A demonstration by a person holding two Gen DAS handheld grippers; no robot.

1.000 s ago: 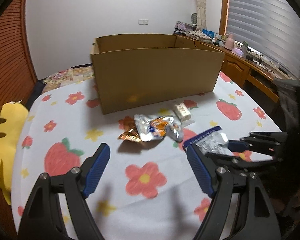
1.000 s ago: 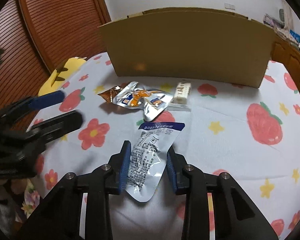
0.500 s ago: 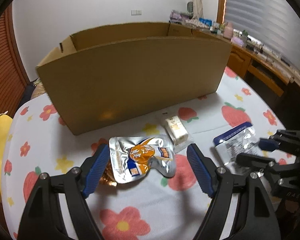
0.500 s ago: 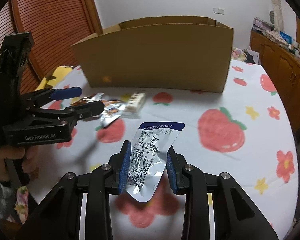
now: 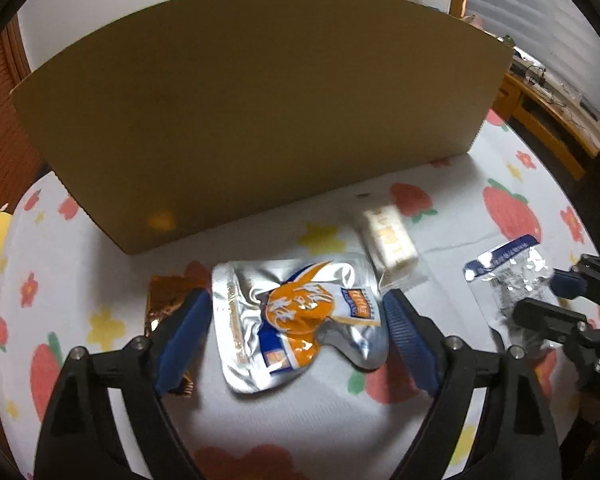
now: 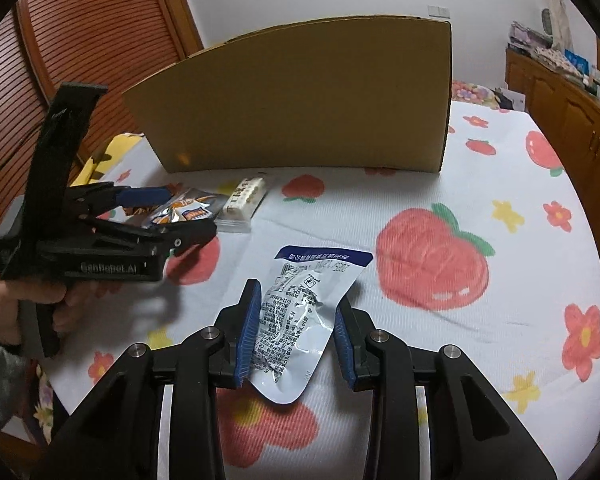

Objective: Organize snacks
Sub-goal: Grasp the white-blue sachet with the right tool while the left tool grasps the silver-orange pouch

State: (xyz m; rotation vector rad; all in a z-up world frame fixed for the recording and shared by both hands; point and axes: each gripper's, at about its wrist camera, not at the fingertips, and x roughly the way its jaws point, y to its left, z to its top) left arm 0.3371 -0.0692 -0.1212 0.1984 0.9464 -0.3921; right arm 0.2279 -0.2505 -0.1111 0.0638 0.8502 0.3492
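The silver foil pouch with the orange print (image 5: pixel 300 320) lies flat and crinkled in the lower centre of the left wrist view, on the strawberry-and-flower cloth of the desk (image 5: pixel 452 240). The left gripper (image 5: pixel 298 338) is spread wide, its blue ribbed pads on either side of the pouch and apparently not pressing it. A copper-brown foil wrapper (image 5: pixel 166 300) lies partly under the left pad, and a small cream block in clear film (image 5: pixel 390 238) sits just beyond the pouch's upper right corner.

To grasp cleanly, I would judge it best to squeeze only the puffed middle of the pouch, keeping the left pad clear of the brown wrapper so both do not lift together. The foil looks slick and springy, so a firm bite near the thick part should hold better than the thin sealed edge.

In the right wrist view, the right gripper (image 6: pixel 296 334) is clamped on a silver packet with a blue top band (image 6: pixel 300 312), raised over the cloth at lower centre, its printed back wrinkled between the pads.

The tall, stiff, matte cardboard box (image 5: pixel 256 112) fills the upper half of both views; its inside is hidden.
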